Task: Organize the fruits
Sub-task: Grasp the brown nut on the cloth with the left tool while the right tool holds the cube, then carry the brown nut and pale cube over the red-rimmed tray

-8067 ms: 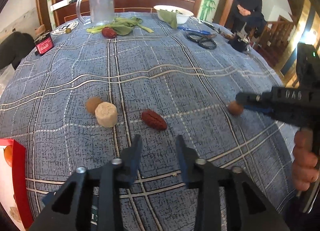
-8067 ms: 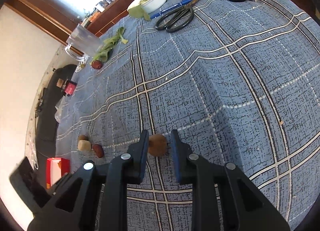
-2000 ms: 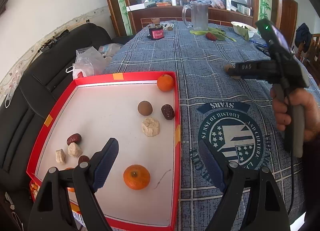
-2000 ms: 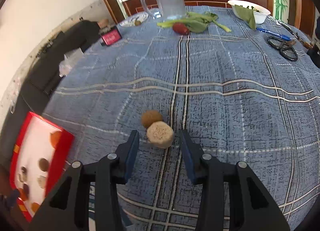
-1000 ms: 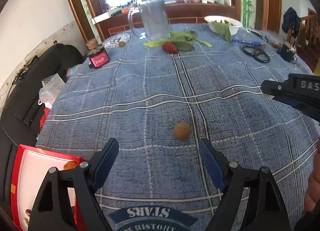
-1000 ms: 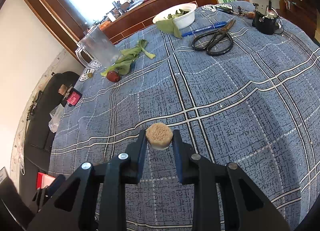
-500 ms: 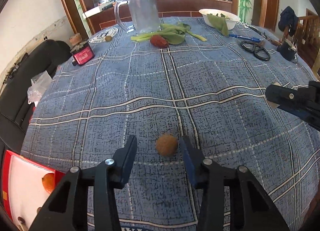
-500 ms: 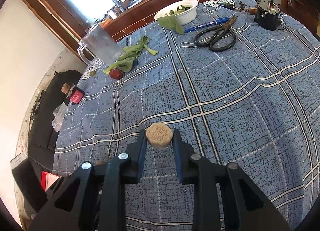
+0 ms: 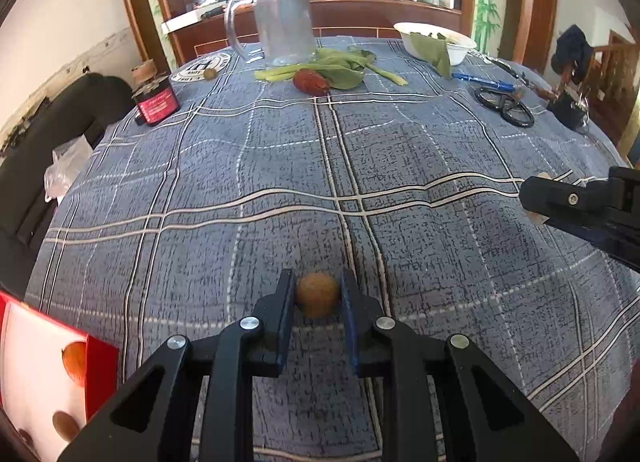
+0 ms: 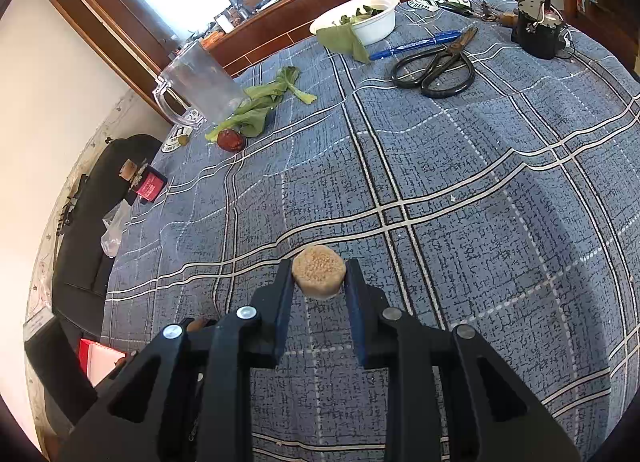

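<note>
A small round brown fruit (image 9: 317,299) lies on the blue checked tablecloth (image 9: 280,165). My left gripper (image 9: 317,294) is shut on it, with a finger touching each side. In the right wrist view my right gripper (image 10: 319,280) is shut on a pale cylindrical fruit piece (image 10: 319,274) and holds it above the cloth. That same right gripper (image 9: 538,197) reaches in from the right edge of the left wrist view. The red tray (image 9: 102,358) sits at the lower left with an orange (image 9: 75,358) in it.
At the far side of the table stand a glass jug (image 9: 286,17), green leaves (image 9: 340,67), a dark red fruit (image 9: 310,81) and a white bowl (image 9: 436,41). Scissors (image 9: 506,105) lie far right. A red-labelled jar (image 9: 156,101) stands far left, by a black sofa (image 9: 60,129).
My left gripper has come forward over the brown fruit and its fingers have closed onto it. The right gripper still holds the pale piece, hardly moved.
</note>
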Motion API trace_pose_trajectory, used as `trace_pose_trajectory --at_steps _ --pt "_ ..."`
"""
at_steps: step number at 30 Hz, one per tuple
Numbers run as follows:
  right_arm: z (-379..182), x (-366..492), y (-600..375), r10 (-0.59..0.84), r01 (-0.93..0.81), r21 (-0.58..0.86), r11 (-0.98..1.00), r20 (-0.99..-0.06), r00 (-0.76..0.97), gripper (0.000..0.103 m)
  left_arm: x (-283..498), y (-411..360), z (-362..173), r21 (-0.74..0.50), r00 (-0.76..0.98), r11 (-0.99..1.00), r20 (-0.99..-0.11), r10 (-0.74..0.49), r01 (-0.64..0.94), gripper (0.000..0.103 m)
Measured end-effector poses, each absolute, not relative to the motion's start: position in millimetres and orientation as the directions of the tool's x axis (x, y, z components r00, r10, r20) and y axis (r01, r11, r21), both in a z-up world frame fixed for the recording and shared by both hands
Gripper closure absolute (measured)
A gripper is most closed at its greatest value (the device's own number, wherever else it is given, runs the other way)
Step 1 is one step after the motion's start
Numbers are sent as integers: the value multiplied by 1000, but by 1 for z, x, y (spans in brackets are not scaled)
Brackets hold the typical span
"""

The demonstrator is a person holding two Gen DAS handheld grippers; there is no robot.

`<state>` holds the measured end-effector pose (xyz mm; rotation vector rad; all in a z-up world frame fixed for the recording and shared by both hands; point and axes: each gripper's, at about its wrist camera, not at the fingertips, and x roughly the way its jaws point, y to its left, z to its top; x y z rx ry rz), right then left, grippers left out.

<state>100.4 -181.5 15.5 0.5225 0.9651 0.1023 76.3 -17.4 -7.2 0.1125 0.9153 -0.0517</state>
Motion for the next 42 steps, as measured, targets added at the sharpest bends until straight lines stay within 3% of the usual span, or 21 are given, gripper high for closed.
trace_pose_trajectory --at_steps 16,29,42 --pt "34 85 -148 380 -8 482 876 -680 627 75 -20 -5 65 112 774 993 -631 53 24 82" --pt "56 42 -77 515 -260 465 846 -585 626 75 -61 48 83 146 797 978 -568 206 -148 82" --pt "55 17 -39 515 -364 364 857 -581 630 75 -89 95 83 146 785 955 -545 296 -259 82"
